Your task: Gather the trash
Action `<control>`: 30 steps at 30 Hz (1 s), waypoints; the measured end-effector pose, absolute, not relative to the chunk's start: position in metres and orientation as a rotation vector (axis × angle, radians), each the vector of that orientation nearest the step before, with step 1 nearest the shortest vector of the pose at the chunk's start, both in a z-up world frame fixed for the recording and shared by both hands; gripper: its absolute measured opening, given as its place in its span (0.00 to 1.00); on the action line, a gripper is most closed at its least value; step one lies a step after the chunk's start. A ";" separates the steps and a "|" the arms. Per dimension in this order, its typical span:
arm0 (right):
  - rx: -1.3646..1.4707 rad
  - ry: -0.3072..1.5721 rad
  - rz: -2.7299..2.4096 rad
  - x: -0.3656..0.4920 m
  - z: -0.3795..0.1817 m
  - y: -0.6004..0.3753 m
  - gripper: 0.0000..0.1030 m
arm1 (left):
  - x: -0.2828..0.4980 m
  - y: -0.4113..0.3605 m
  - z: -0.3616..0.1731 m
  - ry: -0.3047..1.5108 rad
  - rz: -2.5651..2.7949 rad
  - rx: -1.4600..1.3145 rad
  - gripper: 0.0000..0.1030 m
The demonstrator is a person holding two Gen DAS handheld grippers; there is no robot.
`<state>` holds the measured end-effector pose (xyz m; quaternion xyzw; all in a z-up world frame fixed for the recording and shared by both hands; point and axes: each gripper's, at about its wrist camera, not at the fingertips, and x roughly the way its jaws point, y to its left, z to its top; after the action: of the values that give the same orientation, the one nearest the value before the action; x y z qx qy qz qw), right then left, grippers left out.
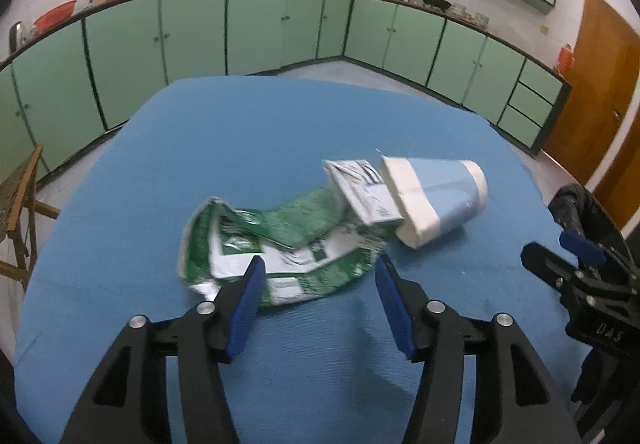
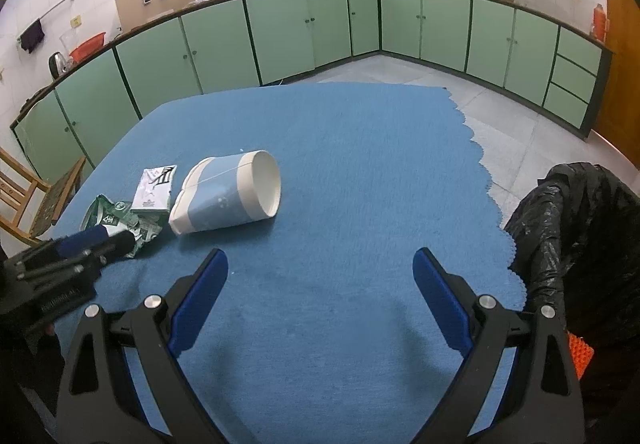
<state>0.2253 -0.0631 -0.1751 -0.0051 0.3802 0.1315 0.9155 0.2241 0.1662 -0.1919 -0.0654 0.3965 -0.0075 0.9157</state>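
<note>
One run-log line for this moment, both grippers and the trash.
left gripper: jaws open over green wrapper | right gripper: open, empty | paper cup: on its side | small carton: on table | black trash bag: table edge

Table cloth point(image 2: 360, 148): blue woven fabric, matt, finely ribbed, scalloped edge. Paper cup point(image 2: 228, 196): smooth matt paper, lying on the cloth. Green-and-white wrapper point(image 1: 280, 244): crumpled glossy printed film. Small carton point(image 2: 154, 188): printed card. Bin bag point(image 2: 576, 228) beside the cloth: glossy black wrinkled plastic.
</note>
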 end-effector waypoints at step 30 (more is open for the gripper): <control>0.011 0.780 0.255 0.227 -0.178 -0.076 0.88 | 0.249 0.157 -0.208 0.867 -0.024 -0.094 0.60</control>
<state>0.2272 -0.0761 -0.1781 0.0056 0.3791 0.1237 0.9170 0.2486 0.1575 -0.2079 -0.0454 0.4200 -0.0118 0.9063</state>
